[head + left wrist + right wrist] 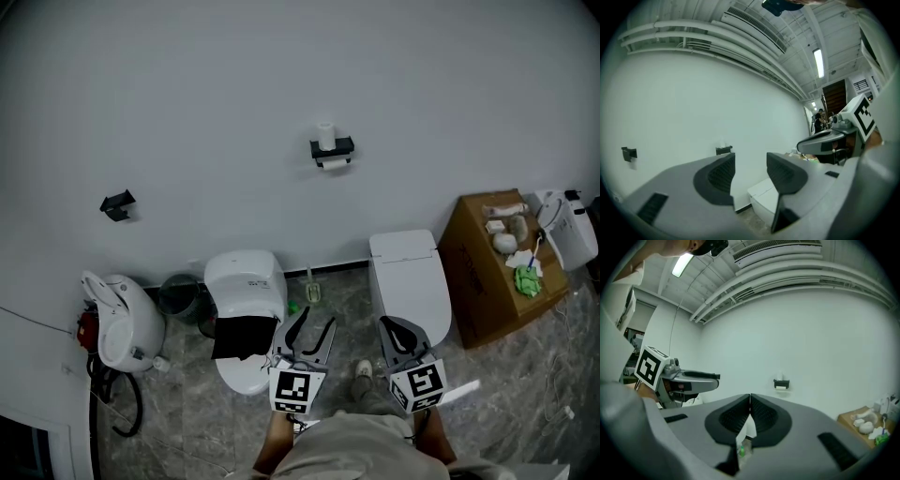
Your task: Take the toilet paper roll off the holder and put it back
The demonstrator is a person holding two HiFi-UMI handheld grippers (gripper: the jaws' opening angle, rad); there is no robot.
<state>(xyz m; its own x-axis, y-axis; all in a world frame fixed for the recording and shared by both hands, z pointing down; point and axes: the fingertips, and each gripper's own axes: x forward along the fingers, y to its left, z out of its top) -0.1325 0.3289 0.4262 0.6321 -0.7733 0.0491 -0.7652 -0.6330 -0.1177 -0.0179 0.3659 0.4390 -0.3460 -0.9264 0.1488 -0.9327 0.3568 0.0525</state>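
Left tongs (317,321) gaping slightly, right tongs (392,328) clenching, both empty | roll (332,163) hanging at holder (333,147), well apart from them | seeming light, soft, crushable; calling for gentle pinch across its sides

Plain white wall (281,84), cardboard box (469,272) (right), perhaps marbled floor (187,427).

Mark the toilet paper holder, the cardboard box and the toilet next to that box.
toilet paper holder (344,147): head view, right end of its black shelf.
cardboard box (476,277): head view, its bare brown side.
toilet (410,292): head view, its white lid.
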